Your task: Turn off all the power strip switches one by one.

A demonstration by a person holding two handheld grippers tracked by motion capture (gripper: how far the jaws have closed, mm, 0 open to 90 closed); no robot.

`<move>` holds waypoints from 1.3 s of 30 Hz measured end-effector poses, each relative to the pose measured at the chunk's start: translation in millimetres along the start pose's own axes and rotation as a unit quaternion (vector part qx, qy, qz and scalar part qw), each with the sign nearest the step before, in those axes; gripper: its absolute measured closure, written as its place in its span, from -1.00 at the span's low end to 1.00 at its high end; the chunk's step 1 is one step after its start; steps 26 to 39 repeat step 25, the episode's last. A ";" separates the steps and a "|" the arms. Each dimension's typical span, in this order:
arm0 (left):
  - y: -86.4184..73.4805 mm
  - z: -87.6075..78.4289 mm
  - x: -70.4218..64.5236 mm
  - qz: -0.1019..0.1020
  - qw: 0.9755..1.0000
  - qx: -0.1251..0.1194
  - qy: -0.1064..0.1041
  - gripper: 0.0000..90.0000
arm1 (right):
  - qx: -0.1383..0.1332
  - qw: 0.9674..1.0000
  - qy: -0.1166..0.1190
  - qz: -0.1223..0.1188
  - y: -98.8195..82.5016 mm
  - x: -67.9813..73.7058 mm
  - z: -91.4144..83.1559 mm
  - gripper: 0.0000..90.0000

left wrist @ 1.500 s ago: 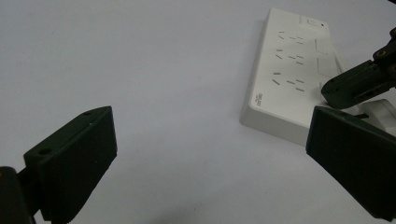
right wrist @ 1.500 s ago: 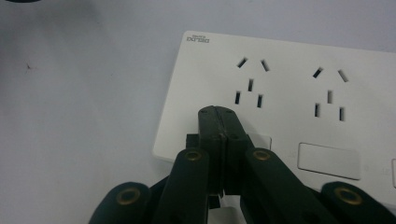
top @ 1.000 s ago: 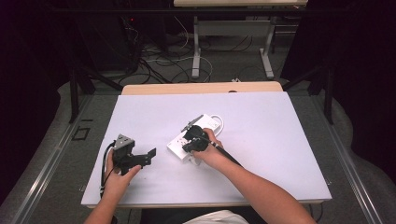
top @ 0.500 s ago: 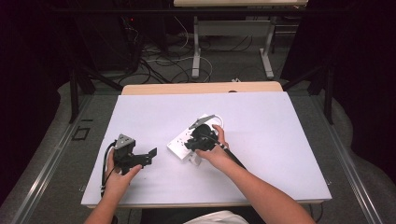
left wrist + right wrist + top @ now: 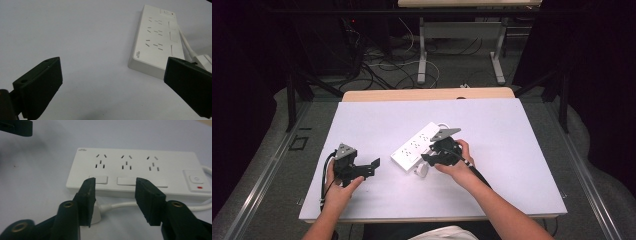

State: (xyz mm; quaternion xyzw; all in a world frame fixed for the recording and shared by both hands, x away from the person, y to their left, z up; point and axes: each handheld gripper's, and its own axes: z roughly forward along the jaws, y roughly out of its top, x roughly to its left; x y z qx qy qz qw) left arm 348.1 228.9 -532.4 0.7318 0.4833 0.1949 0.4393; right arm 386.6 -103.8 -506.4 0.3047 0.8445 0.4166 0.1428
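R tool [image 5: 113,195] held low over bench [image 5: 522,130], jaws just opening, half apart, nothing btwn, white power strip [image 5: 135,170] just ahead, plug [image 5: 96,213] under its jaw, L tool [image 5: 362,167] wide, resting, strip ahead-right.

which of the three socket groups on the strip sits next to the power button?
On the power strip, the socket group at the right end in the right gripper view; the button with its red mark lies just beyond it. The other two sit toward the printed-logo end.

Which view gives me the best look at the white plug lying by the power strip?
The right gripper view: the white plug lies close on the table beside its left jaw, cable running right. The left gripper view catches its edge behind a jaw. The high view shows it tiny, beside the white power strip.
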 end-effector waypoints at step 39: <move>1.0 -0.1 1.1 -0.006 1.000 -0.004 0.002 -0.97 | -0.026 0.978 -0.157 0.137 -104.9 -75.6 -103.2 -1.00</move>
